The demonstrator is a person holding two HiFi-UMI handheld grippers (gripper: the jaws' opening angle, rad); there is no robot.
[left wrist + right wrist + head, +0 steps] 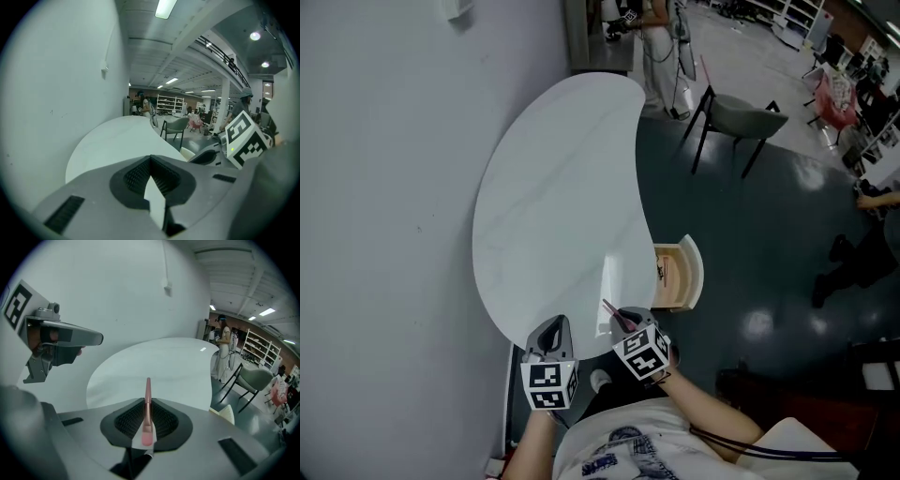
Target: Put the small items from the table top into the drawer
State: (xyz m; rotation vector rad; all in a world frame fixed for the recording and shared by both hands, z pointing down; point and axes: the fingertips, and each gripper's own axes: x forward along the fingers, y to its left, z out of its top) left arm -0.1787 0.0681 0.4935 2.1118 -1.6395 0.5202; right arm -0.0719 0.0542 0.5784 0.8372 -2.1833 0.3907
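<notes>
Pink slender stick [148, 389], the task's thing, is pinched between the jaws of the right gripper [623, 322], which are closed on its lower part. Its thin far end pokes up and away beyond the jaw tips. In the head view the stick [608, 308] shows as a short dark-pink line slanting up to the left from that gripper. It is over the near right edge of the white kidney-shaped worktop [562, 187] and clear of its surface.

Just left of it, the left gripper [551, 330] is over the near end of the same worktop. In the left gripper view its jaws meet at their tips, with only a narrow pale wedge of gap behind them and nothing gripped that can be made out. The two grippers are close side by side but apart, each with its black-and-white marker cube [548, 384] towards the person.

A pale wooden drawer [680, 272] is pulled open from the right side of the worktop, just beyond the right gripper. Something small and dark lies inside it, too small to identify.

A light grey wall [384, 187] runs along the left of the worktop. On the dark floor to the far right there is a grey chair with black legs [741, 117].
</notes>
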